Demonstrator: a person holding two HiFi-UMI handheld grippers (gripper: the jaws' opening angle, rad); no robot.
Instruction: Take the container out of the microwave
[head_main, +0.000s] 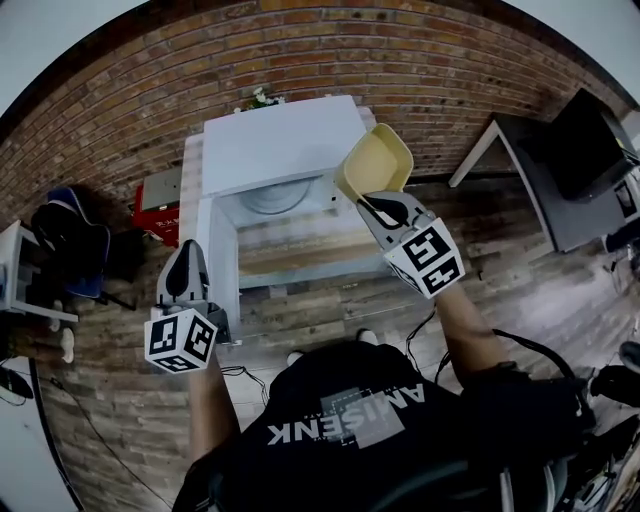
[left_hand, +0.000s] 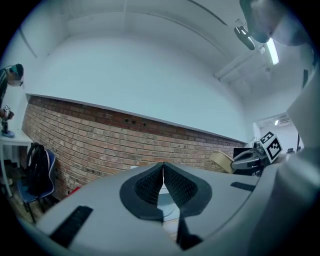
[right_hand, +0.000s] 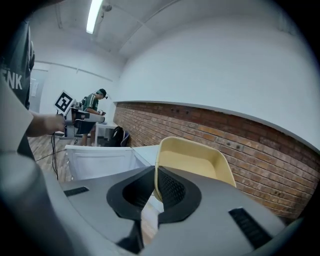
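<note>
Pale-yellow plastic, smooth, thin-walled and round-cornered, the container (head_main: 376, 160) is out of the white boxy microwave (head_main: 280, 140), tilted above its right front corner, with your right gripper (head_main: 366, 200) pinching just one rim between ribbed black pads. So small a bite on a slick edge could let it swivel or slip loose if you swing it fast. Your left gripper (head_main: 187, 250), jaws pressed together on nothing, sits beside the microwave's open door (head_main: 216, 270) and could knock it.

I see the pale yellow container (head_main: 375, 162) empty and tilted, raised just off the white microwave (head_main: 280, 140), at its top right corner. The microwave's door (head_main: 220, 265) stands open.
</note>
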